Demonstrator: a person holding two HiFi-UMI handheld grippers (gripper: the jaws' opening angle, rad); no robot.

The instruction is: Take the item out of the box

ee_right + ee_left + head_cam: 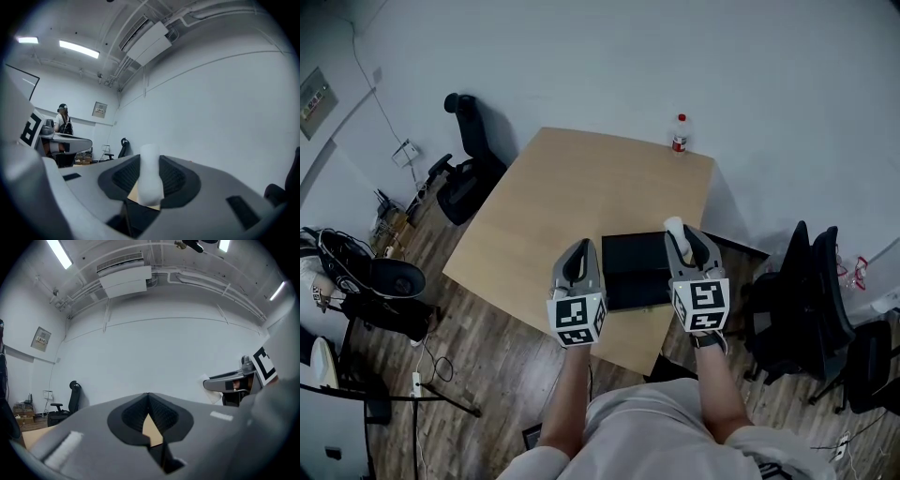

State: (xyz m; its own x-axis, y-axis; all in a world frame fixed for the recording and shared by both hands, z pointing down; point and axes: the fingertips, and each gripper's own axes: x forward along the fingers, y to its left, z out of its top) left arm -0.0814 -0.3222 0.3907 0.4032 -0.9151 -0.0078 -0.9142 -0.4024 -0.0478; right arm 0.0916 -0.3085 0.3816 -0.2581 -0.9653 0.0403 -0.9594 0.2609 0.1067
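Observation:
A flat black box (636,269) lies open near the front edge of the wooden table (572,206). My right gripper (686,246) hovers above the box's right end, shut on a small white bottle-shaped item (676,234) that sticks up from between its jaws. In the right gripper view the white item (150,176) stands upright between the two pads. My left gripper (578,263) hangs to the left of the box, raised off the table. Its jaws meet at the tip with nothing between them in the left gripper view (149,414).
A clear bottle with a red cap and label (680,134) stands at the table's far edge. Black office chairs sit at the back left (469,159) and at the right (811,300). A bag and cables lie on the floor at left (370,281).

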